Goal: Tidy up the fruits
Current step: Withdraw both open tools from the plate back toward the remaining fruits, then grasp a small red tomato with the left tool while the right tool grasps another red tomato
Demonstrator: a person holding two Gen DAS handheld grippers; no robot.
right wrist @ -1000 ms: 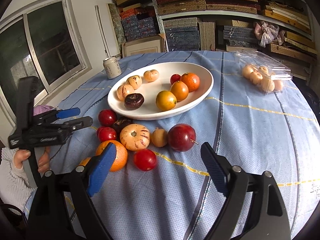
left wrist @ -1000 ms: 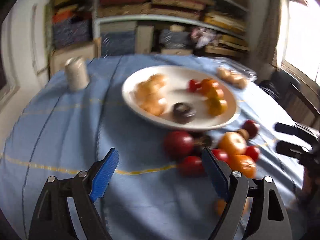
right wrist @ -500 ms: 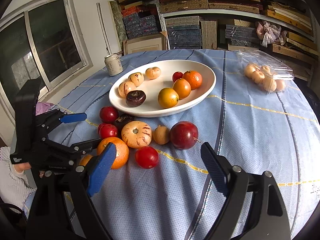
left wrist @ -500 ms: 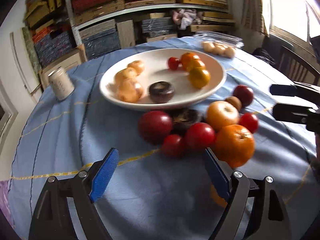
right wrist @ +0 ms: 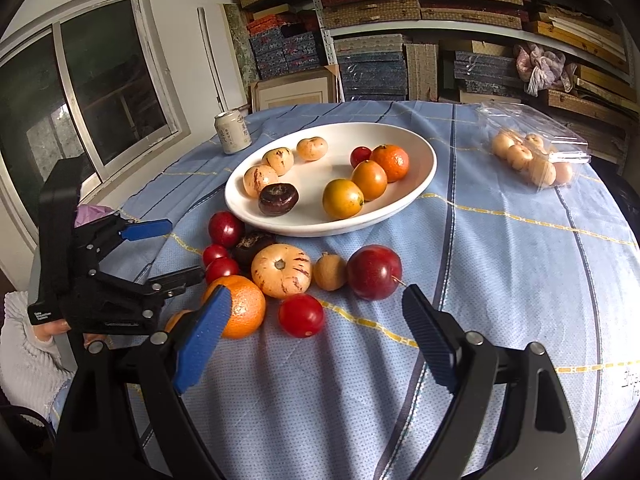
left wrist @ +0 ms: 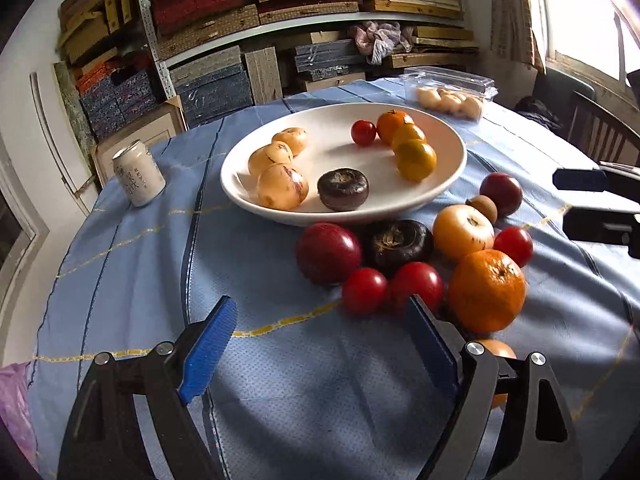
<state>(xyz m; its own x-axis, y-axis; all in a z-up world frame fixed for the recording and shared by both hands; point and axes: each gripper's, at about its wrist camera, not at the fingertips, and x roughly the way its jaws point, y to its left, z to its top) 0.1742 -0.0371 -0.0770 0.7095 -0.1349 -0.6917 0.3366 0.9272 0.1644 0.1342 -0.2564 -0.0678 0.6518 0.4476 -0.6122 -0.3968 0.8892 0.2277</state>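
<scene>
A white plate [left wrist: 248,196] [right wrist: 420,184] on the blue cloth holds three pale striped fruits, a dark fruit [left wrist: 343,190], a small tomato and three oranges. In front of it lies a loose cluster: a dark red plum [left wrist: 328,252], a dark fruit, tomatoes [left wrist: 365,290], a pale striped fruit [right wrist: 282,270], a big orange [left wrist: 486,290] [right wrist: 240,306], a small brown fruit and another plum [right wrist: 374,272]. My left gripper [left wrist: 320,312] [right wrist: 182,248] stands open just left of the cluster, holding nothing. My right gripper [right wrist: 316,300] [left wrist: 560,200] hangs open before the cluster, also holding nothing.
A drink can [left wrist: 138,178] [right wrist: 233,132] stands left of the plate. A clear plastic box of pale fruits [left wrist: 450,98] [right wrist: 532,160] sits at the far right. Shelves of stacked boxes rise behind the table. A white-sleeved hand [right wrist: 24,344] holds the left gripper.
The left wrist view has rolled and come nearer the loose fruit, which is now sharp. In the right wrist view the left gripper has edged toward the cluster. The right gripper has not moved.
</scene>
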